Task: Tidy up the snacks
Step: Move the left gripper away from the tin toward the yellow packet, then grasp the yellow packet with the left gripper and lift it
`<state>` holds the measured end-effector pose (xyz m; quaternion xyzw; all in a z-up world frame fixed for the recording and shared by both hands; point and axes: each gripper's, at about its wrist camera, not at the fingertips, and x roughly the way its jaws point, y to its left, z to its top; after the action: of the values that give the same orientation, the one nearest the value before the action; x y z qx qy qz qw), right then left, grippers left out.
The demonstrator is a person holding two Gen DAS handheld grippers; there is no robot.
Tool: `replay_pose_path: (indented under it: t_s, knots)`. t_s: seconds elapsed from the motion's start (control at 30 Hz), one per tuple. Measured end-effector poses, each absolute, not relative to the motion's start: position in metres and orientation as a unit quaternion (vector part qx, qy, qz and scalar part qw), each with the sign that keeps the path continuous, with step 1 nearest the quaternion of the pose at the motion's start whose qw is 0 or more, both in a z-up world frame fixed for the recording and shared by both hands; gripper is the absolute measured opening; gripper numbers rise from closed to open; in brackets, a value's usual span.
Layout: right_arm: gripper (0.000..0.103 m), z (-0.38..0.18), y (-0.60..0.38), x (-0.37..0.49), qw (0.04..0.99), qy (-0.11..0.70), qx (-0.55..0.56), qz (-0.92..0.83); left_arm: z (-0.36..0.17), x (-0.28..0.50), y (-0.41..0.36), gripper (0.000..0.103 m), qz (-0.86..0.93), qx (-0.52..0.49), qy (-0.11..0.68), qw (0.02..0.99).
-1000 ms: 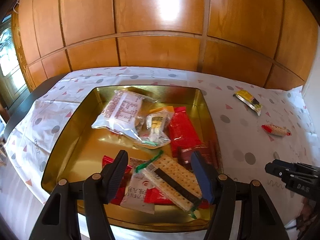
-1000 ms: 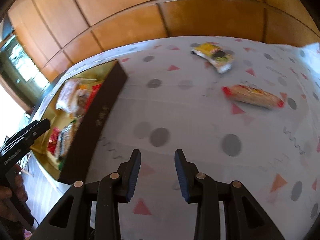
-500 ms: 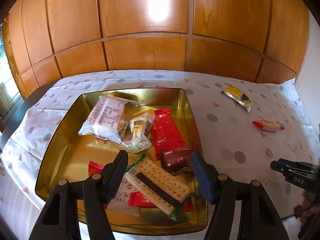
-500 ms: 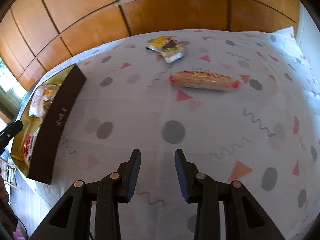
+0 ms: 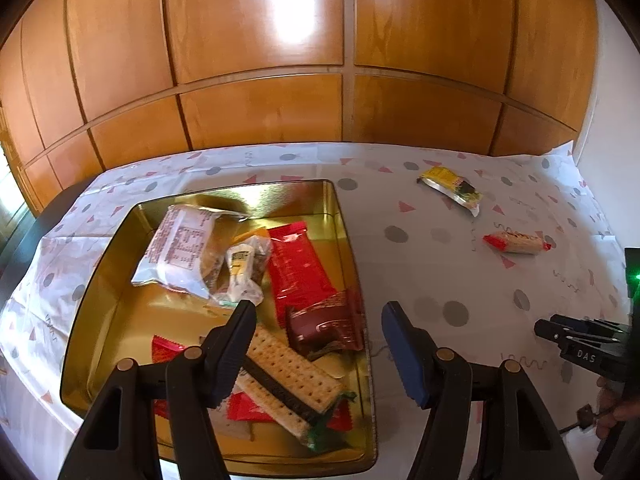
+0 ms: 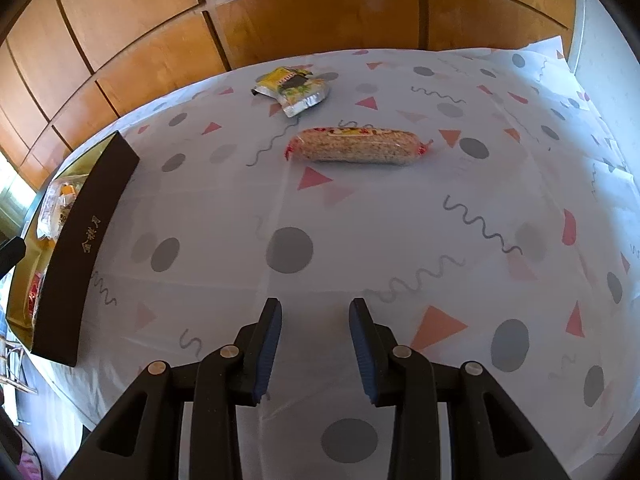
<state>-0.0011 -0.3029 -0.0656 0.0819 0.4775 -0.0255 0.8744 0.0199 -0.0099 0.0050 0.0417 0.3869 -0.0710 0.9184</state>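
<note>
A gold tin tray (image 5: 112, 300) holds several snack packets: a white bag (image 5: 176, 248), a long red wrapper (image 5: 296, 268), a dark red packet (image 5: 324, 324) and a cracker pack (image 5: 288, 376). My left gripper (image 5: 316, 344) hovers open over the tray's near right corner, nothing between its fingers. On the cloth lie a yellow packet (image 6: 292, 92) and a red-ended rice roll (image 6: 356, 146). My right gripper (image 6: 314, 344) stands open and empty above bare cloth, well short of the roll. The same two loose snacks, yellow packet (image 5: 450, 186) and roll (image 5: 516, 242), show in the left wrist view too.
The tray's dark outer wall (image 6: 80, 248) rises at the left of the right wrist view. A patterned cloth (image 6: 360, 240) covers the table. Wooden wall panels (image 5: 260, 112) close off the far side. A white wall (image 5: 608, 120) stands at the right.
The left gripper drifted right, from above the tray's middle to its right corner. The right gripper swung right and toward the rice roll, which now lies straight ahead. Both jaws kept their width.
</note>
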Motion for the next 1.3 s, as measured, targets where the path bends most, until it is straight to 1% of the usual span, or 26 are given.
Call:
replay_pose_path:
  t_s: [0.43, 0.6, 0.87, 0.9, 0.93, 1.0, 1.1, 1.3]
  knots:
    - [0.036, -0.068, -0.301, -0.005, 0.882, 0.468, 0.057, -0.017, 0.01, 0.034, -0.048, 0.066, -0.116, 0.06, 0.391, 0.911]
    - [0.039, -0.069, -0.298, -0.004, 0.886, 0.461, 0.047, -0.015, 0.008, 0.044, -0.067, 0.066, -0.144, 0.05, 0.408, 0.9]
    - [0.04, -0.069, -0.298, -0.004, 0.888, 0.457, 0.046, -0.011, 0.005, 0.072, -0.096, 0.066, -0.183, 0.022, 0.448, 0.875]
    - [0.04, -0.069, -0.298, -0.004, 0.888, 0.457, 0.046, -0.01, 0.004, 0.075, -0.098, 0.067, -0.184, 0.018, 0.453, 0.872]
    - [0.04, -0.069, -0.298, -0.003, 0.888, 0.457, 0.047, -0.009, 0.003, 0.082, -0.103, 0.073, -0.186, 0.012, 0.459, 0.869]
    - [0.04, -0.07, -0.299, -0.003, 0.888, 0.457, 0.047, -0.007, 0.001, 0.094, -0.111, 0.08, -0.19, 0.0, 0.469, 0.862]
    - [0.041, -0.07, -0.298, -0.003, 0.889, 0.456, 0.045, -0.003, -0.004, 0.115, -0.126, 0.08, -0.194, -0.016, 0.488, 0.851]
    - [0.05, -0.07, -0.295, -0.004, 0.891, 0.453, 0.044, 0.012, -0.018, 0.16, -0.16, 0.084, -0.189, -0.039, 0.514, 0.836]
